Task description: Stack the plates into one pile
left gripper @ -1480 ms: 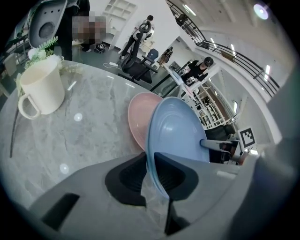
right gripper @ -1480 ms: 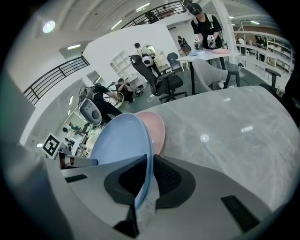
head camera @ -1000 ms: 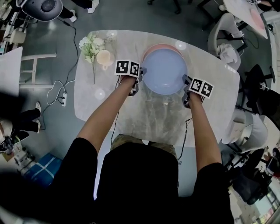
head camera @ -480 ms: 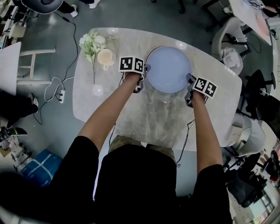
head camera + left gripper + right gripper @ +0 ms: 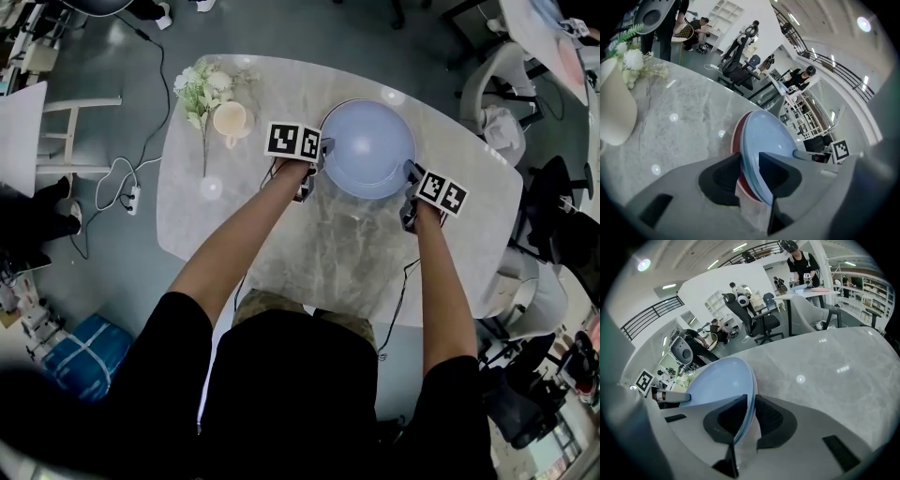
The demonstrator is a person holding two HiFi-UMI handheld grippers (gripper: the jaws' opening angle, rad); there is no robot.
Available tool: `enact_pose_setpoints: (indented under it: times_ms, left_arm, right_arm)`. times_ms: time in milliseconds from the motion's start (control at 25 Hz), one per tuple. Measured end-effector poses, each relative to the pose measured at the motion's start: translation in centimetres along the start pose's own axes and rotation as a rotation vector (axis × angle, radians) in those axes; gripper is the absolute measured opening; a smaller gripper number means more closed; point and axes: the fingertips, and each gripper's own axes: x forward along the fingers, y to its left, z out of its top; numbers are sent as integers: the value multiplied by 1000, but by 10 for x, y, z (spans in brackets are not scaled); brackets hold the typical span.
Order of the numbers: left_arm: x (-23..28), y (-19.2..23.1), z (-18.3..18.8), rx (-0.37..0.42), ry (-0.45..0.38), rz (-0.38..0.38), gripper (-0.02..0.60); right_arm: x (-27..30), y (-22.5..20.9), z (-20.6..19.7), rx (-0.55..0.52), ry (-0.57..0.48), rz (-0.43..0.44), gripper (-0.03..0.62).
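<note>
The left gripper [image 5: 322,153] has its 2 jaws opening, and the rim of the blue plate [image 5: 367,145] stands loosely between them. The right gripper [image 5: 410,173] pinches the opposite rim firmly. A cream cup [image 5: 230,119] and white flowers [image 5: 201,86] stand to the left, well apart. The blue plate, round and glossy, sits on the pink plate [image 5: 735,140] at the far side of the marble table [image 5: 328,248].

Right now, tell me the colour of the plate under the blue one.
Reddish pink plate; clearest in the left gripper view.
</note>
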Motion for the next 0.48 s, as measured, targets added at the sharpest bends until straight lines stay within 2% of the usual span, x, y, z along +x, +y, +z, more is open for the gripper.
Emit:
enact_pose_setpoints:
  times_ms: [160, 320, 360, 440, 480]
  left_arm:
    - [2, -3, 4, 40, -16, 15, 143]
    - [1, -1, 10, 188, -9, 84, 161]
    - [1, -1, 9, 216, -4, 96, 166]
    - [2, -4, 7, 253, 19, 98, 204]
    - [3, -6, 6, 272, 32, 97, 229]
  right_arm:
    - [1, -2, 2, -60, -35, -45, 43]
    - [1, 0, 8, -118, -60, -71, 46]
    - [0, 0, 10, -134, -70, -84, 55]
    - [-2, -1, 11, -162, -76, -100, 141]
    - [-3, 0, 10, -169, -72, -96, 149]
